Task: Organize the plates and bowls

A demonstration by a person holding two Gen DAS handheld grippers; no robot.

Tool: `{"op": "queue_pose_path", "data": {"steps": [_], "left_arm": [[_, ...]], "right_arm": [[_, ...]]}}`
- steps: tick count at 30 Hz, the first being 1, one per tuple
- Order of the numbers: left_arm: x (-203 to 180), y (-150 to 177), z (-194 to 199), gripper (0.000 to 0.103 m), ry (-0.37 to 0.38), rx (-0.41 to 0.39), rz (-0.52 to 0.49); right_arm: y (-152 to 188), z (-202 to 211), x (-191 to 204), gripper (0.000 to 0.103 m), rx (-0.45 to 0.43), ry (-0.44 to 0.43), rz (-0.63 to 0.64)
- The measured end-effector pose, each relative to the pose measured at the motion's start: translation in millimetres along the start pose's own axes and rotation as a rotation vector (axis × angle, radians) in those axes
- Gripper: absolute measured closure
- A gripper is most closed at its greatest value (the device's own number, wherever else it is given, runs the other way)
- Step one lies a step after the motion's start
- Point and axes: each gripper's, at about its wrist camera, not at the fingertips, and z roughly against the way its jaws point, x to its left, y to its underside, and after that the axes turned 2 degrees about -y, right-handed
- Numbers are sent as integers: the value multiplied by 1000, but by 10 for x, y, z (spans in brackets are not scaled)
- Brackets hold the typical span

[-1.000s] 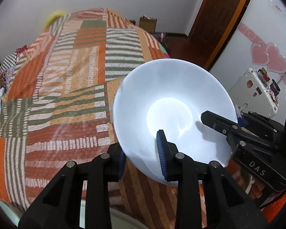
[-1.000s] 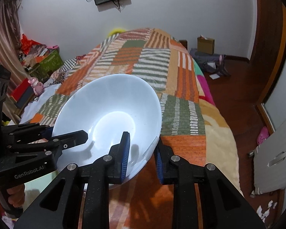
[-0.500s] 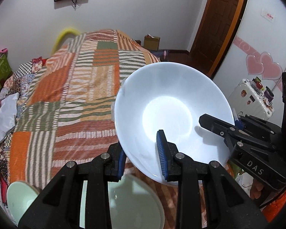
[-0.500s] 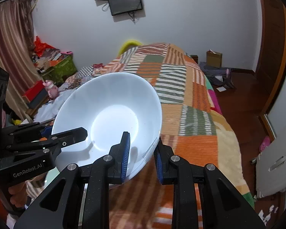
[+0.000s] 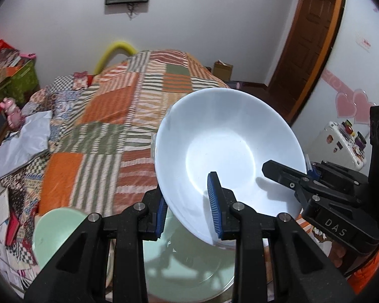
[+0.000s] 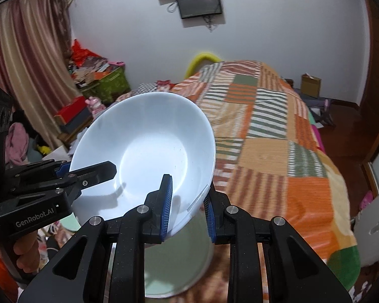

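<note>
While both my grippers pinch the rim of the wide white glazed bowl (image 5: pixel 230 151), my left gripper (image 5: pixel 188 208) clamps its near edge and my right gripper (image 6: pixel 188 208) nips the opposite edge, so it hangs tilted between them. Just below my fingers sits a pale green plate (image 5: pixel 189 265); if either thin grip slips, the bowl could drop and crack on it. Beyond lies the striped patchwork bedspread (image 5: pixel 128 116).

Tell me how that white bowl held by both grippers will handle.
The white bowl looks rigid and glossy, so its rim may slip between the pads. Both the left gripper and right gripper pinch only the rim, and the bowl is tilted, so it could pivot. It looks like glass or ceramic, probably breakable if dropped.
</note>
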Motion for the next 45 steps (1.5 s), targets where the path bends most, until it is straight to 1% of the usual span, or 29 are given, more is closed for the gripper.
{"op": "queue_pose_path", "data": {"steps": [5, 12, 21, 27, 34, 45], "left_arm": [[270, 148, 196, 73, -42, -16, 33], [662, 412, 446, 73, -92, -24, 84], [1059, 669, 567, 73, -142, -9, 143], [1336, 815, 536, 73, -166, 15, 188], [1555, 1011, 451, 73, -198, 54, 222], [1858, 1237, 229, 73, -211, 131, 266]], "right_arm": [[36, -64, 288, 81, 6, -48, 29], [126, -222, 653, 81, 45, -102, 85], [190, -462, 1044, 81, 94, -157, 120], [249, -667, 1243, 81, 146, -180, 138], [349, -880, 1433, 81, 210, -194, 147], [479, -1183, 1560, 81, 298, -197, 156]]}}
